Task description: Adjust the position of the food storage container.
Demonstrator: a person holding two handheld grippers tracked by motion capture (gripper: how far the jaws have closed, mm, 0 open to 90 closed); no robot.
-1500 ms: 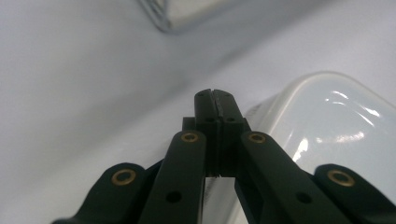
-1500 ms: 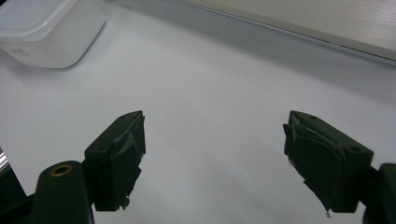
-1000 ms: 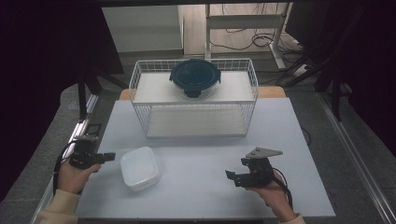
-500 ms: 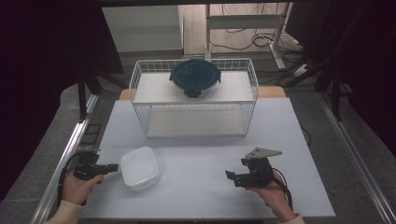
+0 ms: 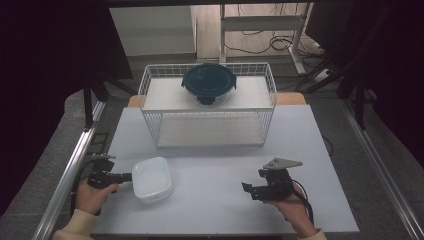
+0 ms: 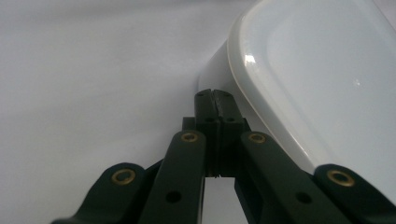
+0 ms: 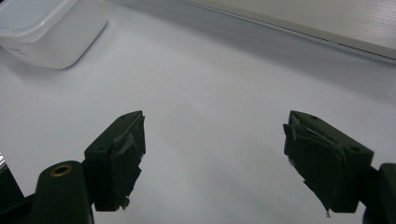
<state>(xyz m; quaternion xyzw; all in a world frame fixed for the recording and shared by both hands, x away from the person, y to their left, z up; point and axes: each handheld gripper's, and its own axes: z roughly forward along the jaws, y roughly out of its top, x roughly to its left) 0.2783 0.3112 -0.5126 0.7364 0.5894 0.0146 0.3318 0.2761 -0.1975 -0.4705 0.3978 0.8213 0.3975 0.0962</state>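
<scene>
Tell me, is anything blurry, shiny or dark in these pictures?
High view: the table is evenly lit, the room around it nearly black. Left gripper view: small glare spots on the white container, its far end soft. Right gripper view: the jaws stand sharp and the container behind is slightly soft.

Both grippers are black: the left gripper (image 6: pixel 215 100) has brass-coloured rivets along its linkage; the right gripper (image 7: pixel 215 158) has worn, tattered pads, a grey three-cornered plate (image 5: pixel 282 163) on top and a trailing black cable; pale cream sleeve cuffs at the wrists.
</scene>
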